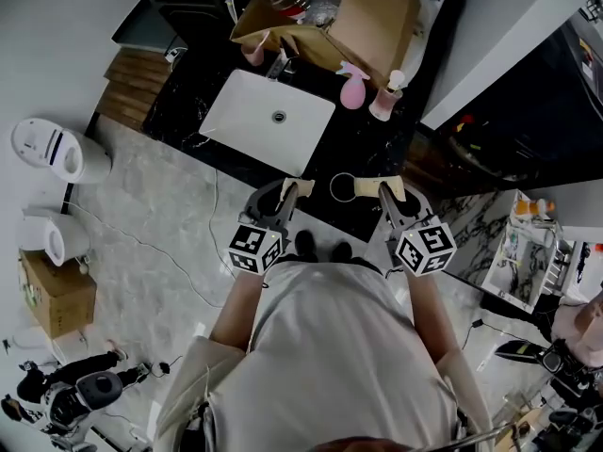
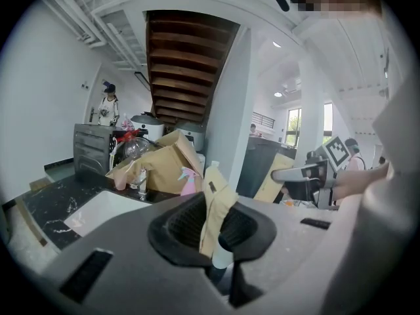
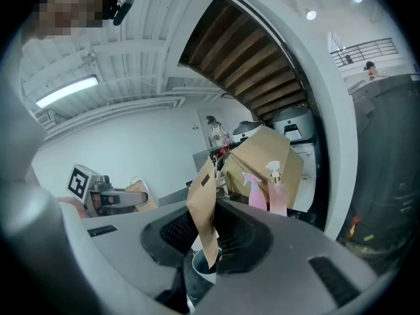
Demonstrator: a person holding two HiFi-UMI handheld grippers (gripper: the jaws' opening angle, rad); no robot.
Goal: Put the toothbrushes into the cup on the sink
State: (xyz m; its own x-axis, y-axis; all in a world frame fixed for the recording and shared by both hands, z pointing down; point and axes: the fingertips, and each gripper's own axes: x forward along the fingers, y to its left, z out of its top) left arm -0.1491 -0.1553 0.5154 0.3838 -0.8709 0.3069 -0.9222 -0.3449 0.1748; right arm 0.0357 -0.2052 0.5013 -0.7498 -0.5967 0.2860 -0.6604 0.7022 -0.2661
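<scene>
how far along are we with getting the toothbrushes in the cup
Done: nothing yet; the cup looks empty. In hand: the left gripper is shut on a tan packet, presumably a wrapped toothbrush, and the right gripper on another, either side of the cup. Left: drop both in.

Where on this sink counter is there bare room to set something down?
Bare black counter lies left of the sink, and in front between the sink and the cup. The back is crowded: cardboard box, faucet, pink spray bottle, pump bottle.
</scene>
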